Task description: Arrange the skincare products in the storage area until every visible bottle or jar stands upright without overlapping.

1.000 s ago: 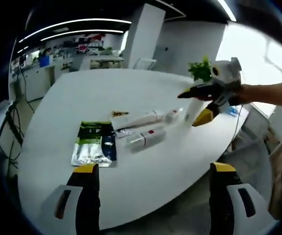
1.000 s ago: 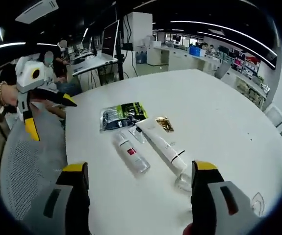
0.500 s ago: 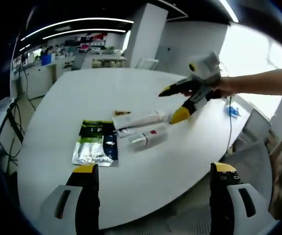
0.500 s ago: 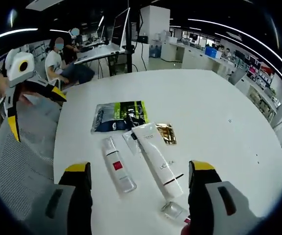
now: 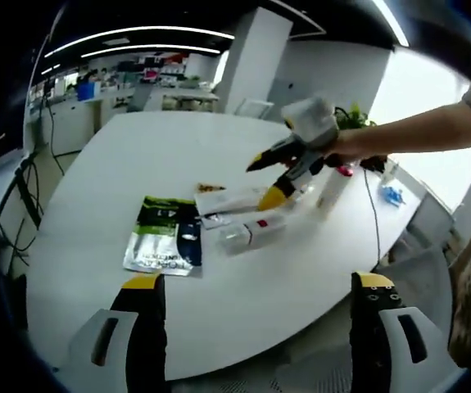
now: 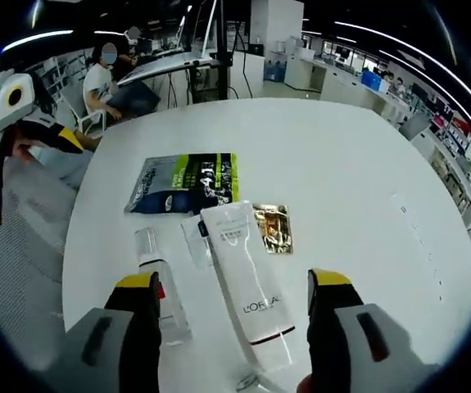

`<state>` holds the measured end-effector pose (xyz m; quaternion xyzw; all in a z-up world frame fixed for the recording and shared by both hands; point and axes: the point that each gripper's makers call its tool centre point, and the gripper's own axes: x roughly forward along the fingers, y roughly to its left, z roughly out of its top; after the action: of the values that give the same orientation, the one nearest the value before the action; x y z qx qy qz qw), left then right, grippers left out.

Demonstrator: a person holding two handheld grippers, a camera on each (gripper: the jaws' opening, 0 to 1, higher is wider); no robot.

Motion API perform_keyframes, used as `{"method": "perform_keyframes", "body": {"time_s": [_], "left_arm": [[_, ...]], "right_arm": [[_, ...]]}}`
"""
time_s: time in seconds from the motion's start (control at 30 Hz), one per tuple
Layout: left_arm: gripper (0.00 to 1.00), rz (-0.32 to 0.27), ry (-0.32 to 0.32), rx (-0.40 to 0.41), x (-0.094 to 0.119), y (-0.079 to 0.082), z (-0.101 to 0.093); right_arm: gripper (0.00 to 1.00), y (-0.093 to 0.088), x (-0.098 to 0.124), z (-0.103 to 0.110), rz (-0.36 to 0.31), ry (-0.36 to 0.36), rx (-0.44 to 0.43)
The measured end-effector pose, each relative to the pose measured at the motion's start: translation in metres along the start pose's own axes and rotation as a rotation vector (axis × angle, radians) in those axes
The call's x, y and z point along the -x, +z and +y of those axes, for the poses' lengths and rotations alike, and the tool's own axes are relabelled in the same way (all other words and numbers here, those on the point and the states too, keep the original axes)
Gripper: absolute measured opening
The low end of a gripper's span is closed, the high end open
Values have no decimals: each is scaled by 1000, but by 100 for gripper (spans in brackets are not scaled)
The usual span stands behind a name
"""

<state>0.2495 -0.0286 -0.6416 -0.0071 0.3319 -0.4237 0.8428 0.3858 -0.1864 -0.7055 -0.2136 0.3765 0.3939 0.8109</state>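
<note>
White tube [image 6: 248, 282] lies flat between right gripper's [image 6: 230, 286] wide-open, empty jaws — unheld.

White tube [image 6: 245, 282], black band; green-black pouch [image 6: 183, 182]; gold sachet [image 6: 272, 228].

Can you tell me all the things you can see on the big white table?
table: one, white, rounded, under everything.
tube: one, white with black lettering, lying flat between the right gripper's jaws.
clear bottle: one, see-through with a red label, lying flat beside the tube.
pouch: one, green, black and blue, lying flat beyond the tube.
gold sachet: one, gold, flat beside the tube.
right gripper: yellow-tipped, open above the tube.
left gripper: yellow-tipped, open, back from the products.
</note>
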Motion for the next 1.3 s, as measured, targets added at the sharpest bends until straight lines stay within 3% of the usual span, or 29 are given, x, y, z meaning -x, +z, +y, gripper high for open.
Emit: {"method": "perform_keyframes", "body": {"time_s": [0.27, 0.93, 1.3], "left_arm": [[91, 2, 1, 21, 0, 0, 2], [90, 10, 9, 44, 0, -2, 5], [90, 20, 8, 51, -2, -4, 5]], "right_arm": [[64, -5, -26, -4, 51, 20, 24], [37, 2, -55, -7, 109, 57, 99], [35, 0, -55, -6, 115, 81, 113]]}}
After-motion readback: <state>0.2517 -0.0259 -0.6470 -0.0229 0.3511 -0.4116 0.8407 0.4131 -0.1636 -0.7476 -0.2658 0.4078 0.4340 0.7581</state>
